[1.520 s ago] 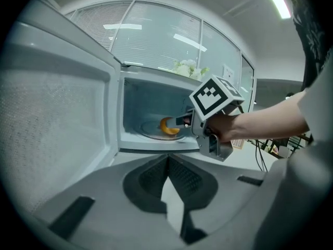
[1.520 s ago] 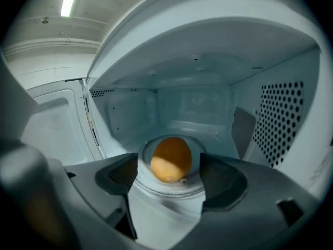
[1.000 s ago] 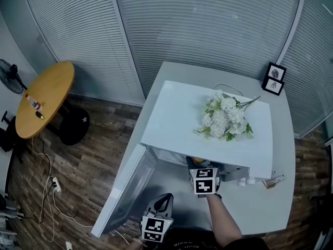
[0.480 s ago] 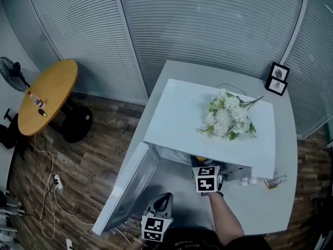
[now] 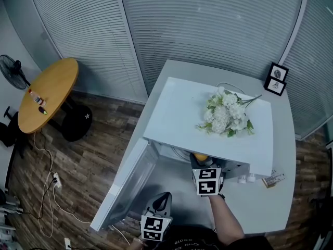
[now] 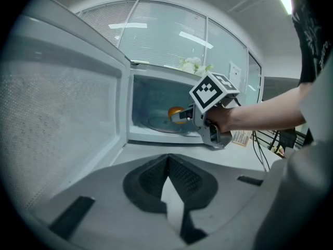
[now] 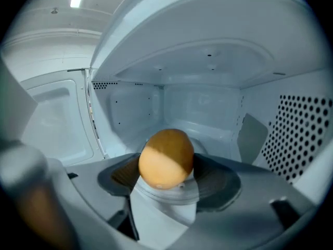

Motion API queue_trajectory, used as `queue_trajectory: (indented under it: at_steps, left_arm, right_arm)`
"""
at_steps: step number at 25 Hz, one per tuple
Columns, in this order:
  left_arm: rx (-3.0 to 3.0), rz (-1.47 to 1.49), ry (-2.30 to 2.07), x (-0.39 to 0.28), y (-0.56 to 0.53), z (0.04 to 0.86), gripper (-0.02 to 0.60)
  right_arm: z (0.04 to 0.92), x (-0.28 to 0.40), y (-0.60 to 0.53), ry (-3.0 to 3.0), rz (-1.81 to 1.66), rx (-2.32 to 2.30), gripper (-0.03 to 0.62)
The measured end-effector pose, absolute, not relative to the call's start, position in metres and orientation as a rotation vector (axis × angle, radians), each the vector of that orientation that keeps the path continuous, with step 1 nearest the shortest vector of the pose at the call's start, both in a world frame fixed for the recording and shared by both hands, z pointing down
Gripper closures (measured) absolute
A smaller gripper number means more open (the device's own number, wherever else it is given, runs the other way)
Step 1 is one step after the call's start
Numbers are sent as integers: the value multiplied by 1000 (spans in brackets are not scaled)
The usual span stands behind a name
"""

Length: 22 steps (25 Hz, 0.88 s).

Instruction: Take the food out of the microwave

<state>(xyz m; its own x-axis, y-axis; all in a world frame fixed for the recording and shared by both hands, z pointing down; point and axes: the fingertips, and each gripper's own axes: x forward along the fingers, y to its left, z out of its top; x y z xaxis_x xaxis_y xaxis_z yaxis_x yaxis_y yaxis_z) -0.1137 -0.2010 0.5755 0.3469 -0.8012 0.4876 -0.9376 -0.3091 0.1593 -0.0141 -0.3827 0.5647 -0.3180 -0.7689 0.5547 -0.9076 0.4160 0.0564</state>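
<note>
The white microwave [image 5: 177,113] stands on a white table with its door [image 5: 127,184] swung open to the left. My right gripper [image 5: 200,163] reaches into its mouth, shut on an orange [image 5: 200,156]. In the right gripper view the orange [image 7: 166,158] sits between the dark pads of that gripper [image 7: 165,173], just above the cavity floor. From the left gripper view the orange [image 6: 174,112] shows at the right gripper's [image 6: 183,116] tip, over the glass turntable [image 6: 161,125]. My left gripper [image 5: 164,199] hangs in front of the door; its tips [image 6: 167,160] meet with nothing between them.
A bunch of white flowers [image 5: 226,116] lies on top of the microwave. A small picture frame [image 5: 276,78] stands at the table's far right corner, and small items [image 5: 273,179] lie beside the microwave. A round wooden table [image 5: 47,92], a fan [image 5: 10,72] and floor cables are at left.
The head view has drifted slightly. The orange shows a little more at the microwave's mouth; both grippers have stayed about where they were.
</note>
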Motion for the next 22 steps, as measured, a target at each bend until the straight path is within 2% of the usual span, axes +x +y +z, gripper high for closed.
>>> queue_trajectory:
  at_steps: [22]
  left_arm:
    - [2161, 380, -1609, -101, -179, 565, 574]
  right_arm:
    - [540, 12, -323, -2238, 308, 1375, 271]
